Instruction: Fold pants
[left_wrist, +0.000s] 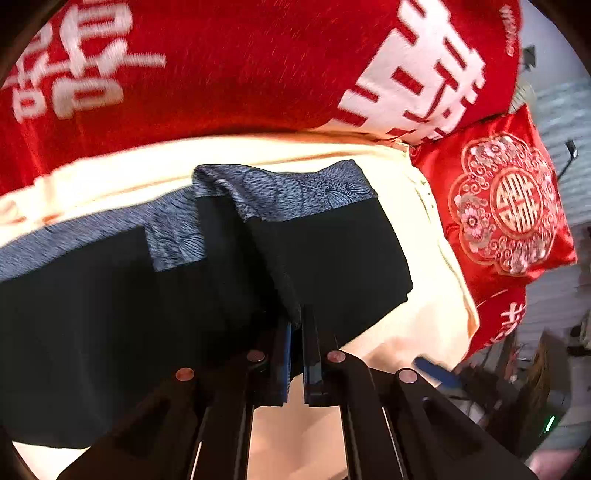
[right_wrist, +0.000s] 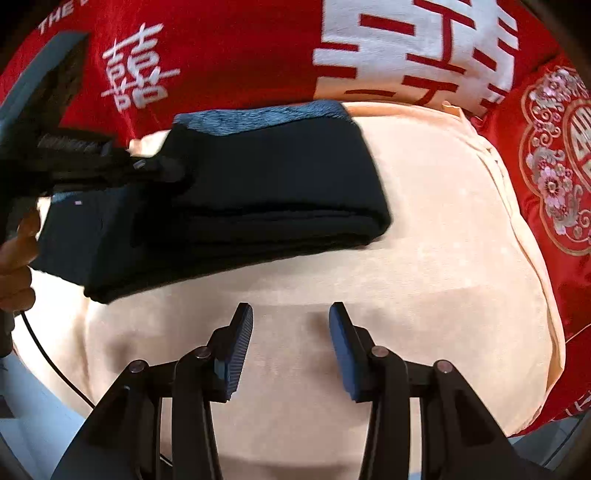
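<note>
- Two grippers work over one cream sheet (right_wrist: 424, 221); no container shows.
- Black pants (right_wrist: 266, 192), folded in layers with a grey patterned waistband (left_wrist: 288, 188), lie on the sheet's far side.
- Left gripper (left_wrist: 297, 325) is clenched on a fold of the pants.
- Right gripper (right_wrist: 291, 314) hangs released above bare sheet, near the pants, nothing between its jaws.
- Red blanket (left_wrist: 240, 66) and red embroidered cushion (left_wrist: 509, 199) border the sheet.

your right gripper (right_wrist: 291, 314) open over cream sheet (right_wrist: 424, 240); folded dark pants (right_wrist: 258, 192) beyond it; left gripper (right_wrist: 162, 170) at pants.
</note>
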